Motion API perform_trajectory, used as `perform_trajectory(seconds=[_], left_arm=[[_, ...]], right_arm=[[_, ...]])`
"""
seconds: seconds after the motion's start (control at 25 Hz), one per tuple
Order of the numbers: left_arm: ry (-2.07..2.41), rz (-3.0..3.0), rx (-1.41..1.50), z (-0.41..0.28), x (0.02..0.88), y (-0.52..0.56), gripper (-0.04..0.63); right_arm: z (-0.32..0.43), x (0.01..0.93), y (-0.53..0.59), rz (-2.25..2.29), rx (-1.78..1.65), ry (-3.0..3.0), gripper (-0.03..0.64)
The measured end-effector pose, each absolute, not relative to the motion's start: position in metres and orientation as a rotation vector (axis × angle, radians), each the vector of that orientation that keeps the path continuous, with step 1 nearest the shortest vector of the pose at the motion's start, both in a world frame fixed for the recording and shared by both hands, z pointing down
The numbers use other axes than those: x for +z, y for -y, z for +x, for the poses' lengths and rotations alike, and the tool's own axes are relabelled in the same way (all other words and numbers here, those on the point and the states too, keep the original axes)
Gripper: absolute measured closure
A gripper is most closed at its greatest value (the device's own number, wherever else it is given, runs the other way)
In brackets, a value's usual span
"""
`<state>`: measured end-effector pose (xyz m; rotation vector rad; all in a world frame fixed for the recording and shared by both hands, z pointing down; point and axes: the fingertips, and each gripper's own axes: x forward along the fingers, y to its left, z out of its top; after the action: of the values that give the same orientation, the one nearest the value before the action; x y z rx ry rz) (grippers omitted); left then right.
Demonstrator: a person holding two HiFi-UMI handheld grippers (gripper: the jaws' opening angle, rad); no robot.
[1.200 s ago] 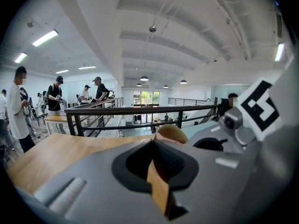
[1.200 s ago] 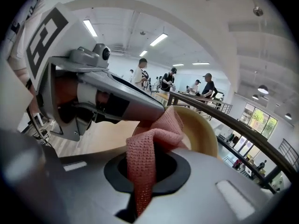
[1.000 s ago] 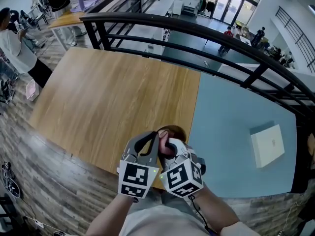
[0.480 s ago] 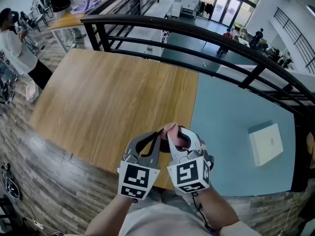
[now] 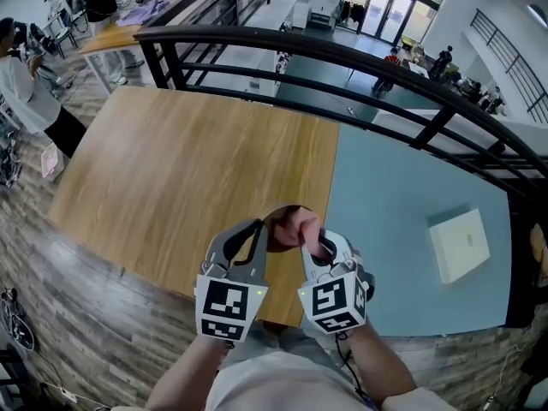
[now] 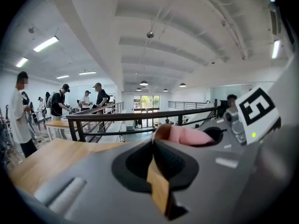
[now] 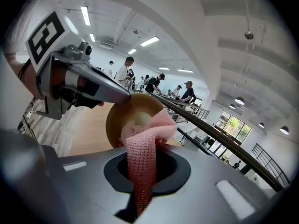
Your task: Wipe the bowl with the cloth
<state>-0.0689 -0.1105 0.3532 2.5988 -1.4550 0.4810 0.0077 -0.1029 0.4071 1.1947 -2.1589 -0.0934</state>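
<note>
Grippers meet low in the centre of the head view, over the near edge of the wooden table [image 5: 171, 178]. From there the bowl [image 5: 278, 231] is only a brown patch, with the pink cloth [image 5: 301, 223] against it.

The left gripper view gives more. The left gripper [image 5: 257, 234] has the bowl's rim between its jaws, seen edge-on as a thin tan strip running up the middle of the frame. These jaws are opening a little, though the pads press on the rim.

The right gripper view shows what the others hide: the bowl stands on its edge, with its hollow side facing this camera. The right gripper [image 5: 321, 247] is clenched on the cloth, a long band rising from the bottom centre into the bowl's inside.
</note>
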Motion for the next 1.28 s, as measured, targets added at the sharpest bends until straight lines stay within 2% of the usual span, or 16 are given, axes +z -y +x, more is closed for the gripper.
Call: perform_trajectory(seconds=[0.32,0.68,0.88,1.28], left_arm=[[1.481,2.573,0.467,-0.066,0.353,0.106,0.583],[1.445,2.566,0.518,-0.066,0.363,0.083,0.586],[1.420,2.597,0.560,-0.064,0.364,0.072,0.591],[1.387,2.581,0.562,-0.068,0.375,0.060,0.589]], right_arm=[[-0.021,0.428,0.083,1.037,-0.106,2.168,0.607],[-0.065,0.410,0.064,0.942,-0.226,2.249,0.607],[-0.054,0.382,0.075,1.063,-0.338,2.248,0.606],[0.007,0.388,0.074,1.200,-0.265,2.166,0.607]])
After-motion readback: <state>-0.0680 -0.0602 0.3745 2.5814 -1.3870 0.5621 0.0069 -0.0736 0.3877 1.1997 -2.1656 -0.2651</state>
